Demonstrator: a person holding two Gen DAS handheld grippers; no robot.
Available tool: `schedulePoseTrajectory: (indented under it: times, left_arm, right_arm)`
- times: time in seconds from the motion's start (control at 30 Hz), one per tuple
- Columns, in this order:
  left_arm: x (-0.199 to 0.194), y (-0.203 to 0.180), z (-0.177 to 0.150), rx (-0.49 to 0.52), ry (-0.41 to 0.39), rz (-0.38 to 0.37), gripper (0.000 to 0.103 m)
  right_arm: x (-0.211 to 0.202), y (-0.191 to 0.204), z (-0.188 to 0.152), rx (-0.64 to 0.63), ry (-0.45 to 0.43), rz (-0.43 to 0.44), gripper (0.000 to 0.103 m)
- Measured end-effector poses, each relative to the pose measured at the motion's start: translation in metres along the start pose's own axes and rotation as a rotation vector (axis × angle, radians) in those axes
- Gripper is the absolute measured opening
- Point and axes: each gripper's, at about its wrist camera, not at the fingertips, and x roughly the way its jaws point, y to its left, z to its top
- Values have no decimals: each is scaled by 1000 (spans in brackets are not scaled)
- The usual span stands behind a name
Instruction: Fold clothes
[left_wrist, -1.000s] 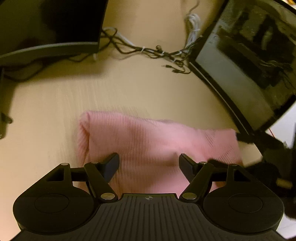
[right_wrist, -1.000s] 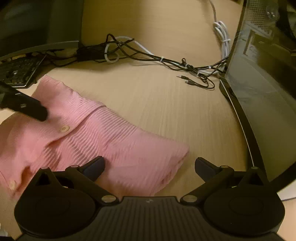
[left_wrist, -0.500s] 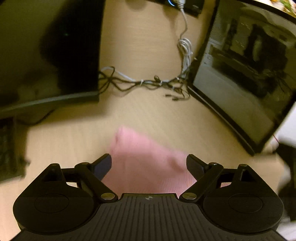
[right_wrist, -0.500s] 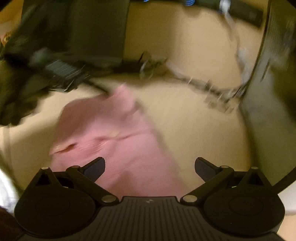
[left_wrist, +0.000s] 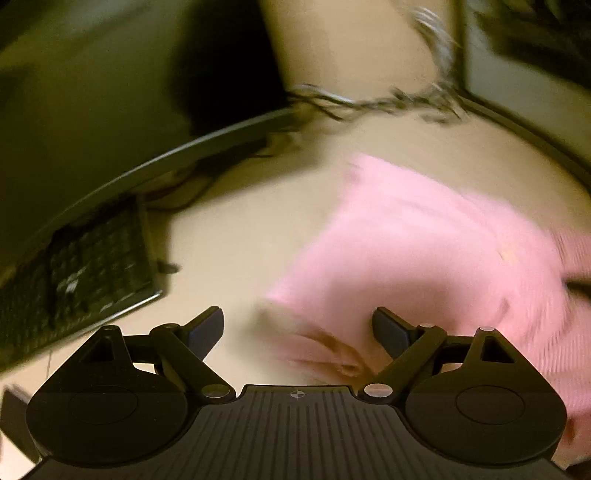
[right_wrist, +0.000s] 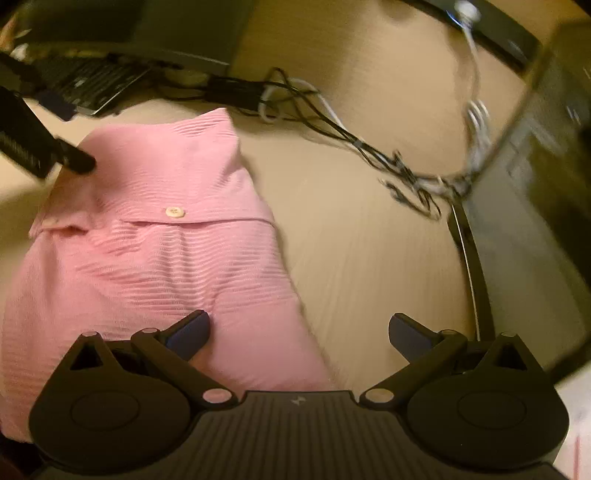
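Two hand-held grippers hang open and empty over a pink shirt (right_wrist: 159, 258) lying in a folded bundle on the table (right_wrist: 369, 266): the left hand-held gripper (left_wrist: 297, 328) above its near edge, the right hand-held gripper (right_wrist: 299, 332) at its side. Any further fold likely needs a pinch at a corner.

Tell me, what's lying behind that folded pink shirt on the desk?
Behind the pink shirt lie tangled cables on the wooden desk, with a dark keyboard further left. Whatever sits under the shirt itself is covered.
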Motion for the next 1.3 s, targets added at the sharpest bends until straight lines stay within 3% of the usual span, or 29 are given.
schedulePoseTrajectory:
  times: [0.03,0.2,0.33,0.4,0.5,0.57,0.67,0.7,0.93,1.03,1.17,1.3]
  left_arm:
    - [-4,9,3,-47,-4,-21,91]
    - [-43,-1,3,-179,-36,-383,93]
    - [-51,-52,-20,-164,42,-697,87]
    - [-46,-77,-33,-97,94,-722,80]
    - [-41,-88,-44,-6,120,-634,77]
    - [-39,-90,-49,42,122,-572,66]
    - [-35,-74,-48,57,113,-468,85]
    - [-33,-68,-48,57,113,-433,85]
    - [-63,-11,-55,-86,60,-402,88]
    - [-76,5,-62,-133,47,-315,88]
    - [-83,14,-72,-159,25,-246,90]
    - [-96,5,-81,-114,-11,-219,94]
  right_arm:
    - [-3,1,0,23,14,14,103]
    - [-28,-6,-3,66,7,206,103]
    - [-47,-26,-6,110,-60,121,103]
    - [-47,-23,-12,96,-45,105,103]
    - [-46,-20,-21,76,-21,82,103]
    - [-44,-17,-26,63,-6,74,103]
    - [-41,-1,-30,49,5,115,103]
    - [-42,3,-29,39,-2,134,103]
    - [-74,5,-9,-80,-143,321,103]
    - [-82,17,-4,-228,-144,423,98]
    - [-72,53,-10,-499,-93,475,85]
    - [-58,78,-14,-631,-75,475,77]
